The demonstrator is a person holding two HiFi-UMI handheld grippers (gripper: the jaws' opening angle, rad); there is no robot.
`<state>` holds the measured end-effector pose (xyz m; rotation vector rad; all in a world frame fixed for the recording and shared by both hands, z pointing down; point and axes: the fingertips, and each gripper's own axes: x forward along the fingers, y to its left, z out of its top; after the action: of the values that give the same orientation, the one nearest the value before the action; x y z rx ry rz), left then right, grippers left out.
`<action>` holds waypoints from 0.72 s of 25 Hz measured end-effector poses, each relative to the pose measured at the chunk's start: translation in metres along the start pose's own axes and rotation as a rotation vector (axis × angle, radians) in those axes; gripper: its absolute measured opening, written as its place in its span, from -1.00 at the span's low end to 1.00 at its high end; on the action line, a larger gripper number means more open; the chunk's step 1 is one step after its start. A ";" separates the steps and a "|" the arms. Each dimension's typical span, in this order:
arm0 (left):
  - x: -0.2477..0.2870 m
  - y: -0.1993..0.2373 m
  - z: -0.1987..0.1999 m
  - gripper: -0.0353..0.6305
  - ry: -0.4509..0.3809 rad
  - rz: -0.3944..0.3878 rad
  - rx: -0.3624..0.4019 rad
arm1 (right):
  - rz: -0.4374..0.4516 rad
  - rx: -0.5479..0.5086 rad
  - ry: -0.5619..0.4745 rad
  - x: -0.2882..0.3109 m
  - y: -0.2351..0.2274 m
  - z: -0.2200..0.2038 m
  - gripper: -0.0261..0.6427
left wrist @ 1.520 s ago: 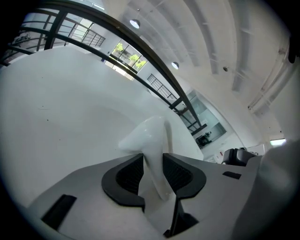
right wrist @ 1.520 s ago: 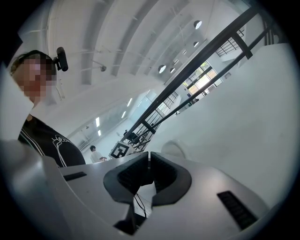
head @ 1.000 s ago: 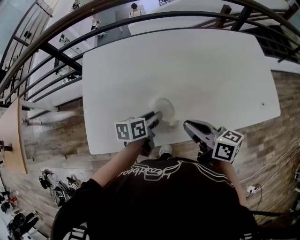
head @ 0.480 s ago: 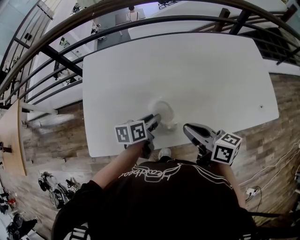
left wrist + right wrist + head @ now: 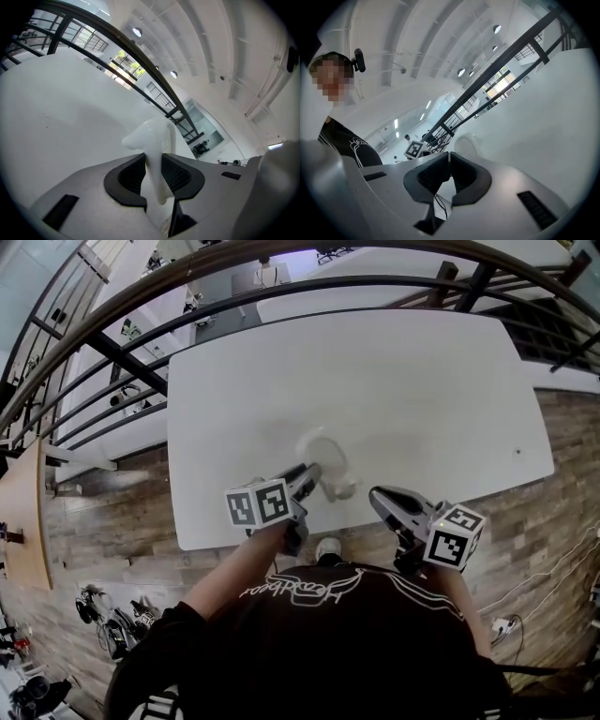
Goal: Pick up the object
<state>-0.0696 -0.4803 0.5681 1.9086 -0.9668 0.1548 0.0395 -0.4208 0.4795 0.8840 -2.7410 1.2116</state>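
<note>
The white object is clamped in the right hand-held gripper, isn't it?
No. The left hand-held gripper clamps the white object. Its jaws have just been closing, and their pads press on it, as the left gripper view shows. The right hand-held gripper is shut on nothing.

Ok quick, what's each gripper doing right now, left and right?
Left gripper: jaws have just been closing, now clamped on the white object.
Right gripper: jaws shut, nothing between them.
</note>
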 end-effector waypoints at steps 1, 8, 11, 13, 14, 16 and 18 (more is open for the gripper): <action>-0.003 -0.006 0.001 -0.56 -0.009 -0.004 0.002 | 0.000 -0.004 -0.003 -0.005 0.002 0.001 -0.86; -0.033 -0.047 0.003 -0.56 -0.102 -0.056 -0.008 | -0.012 -0.049 -0.023 -0.036 0.019 0.002 -0.86; -0.054 -0.065 -0.003 -0.56 -0.143 -0.065 -0.003 | -0.010 -0.067 -0.038 -0.053 0.034 0.000 -0.86; -0.070 -0.084 -0.007 -0.56 -0.169 -0.070 0.011 | -0.002 -0.076 -0.048 -0.068 0.050 0.002 -0.86; -0.079 -0.094 -0.008 -0.56 -0.181 -0.069 0.021 | 0.003 -0.082 -0.052 -0.076 0.059 0.004 -0.86; -0.097 -0.109 -0.011 -0.56 -0.206 -0.064 0.038 | 0.013 -0.098 -0.060 -0.088 0.076 0.006 -0.86; -0.111 -0.118 -0.019 -0.57 -0.233 -0.068 0.039 | 0.025 -0.113 -0.067 -0.097 0.088 0.003 -0.86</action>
<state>-0.0596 -0.3761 0.4429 2.0240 -1.0564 -0.0916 0.0771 -0.3277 0.3952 0.8973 -2.8482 1.0365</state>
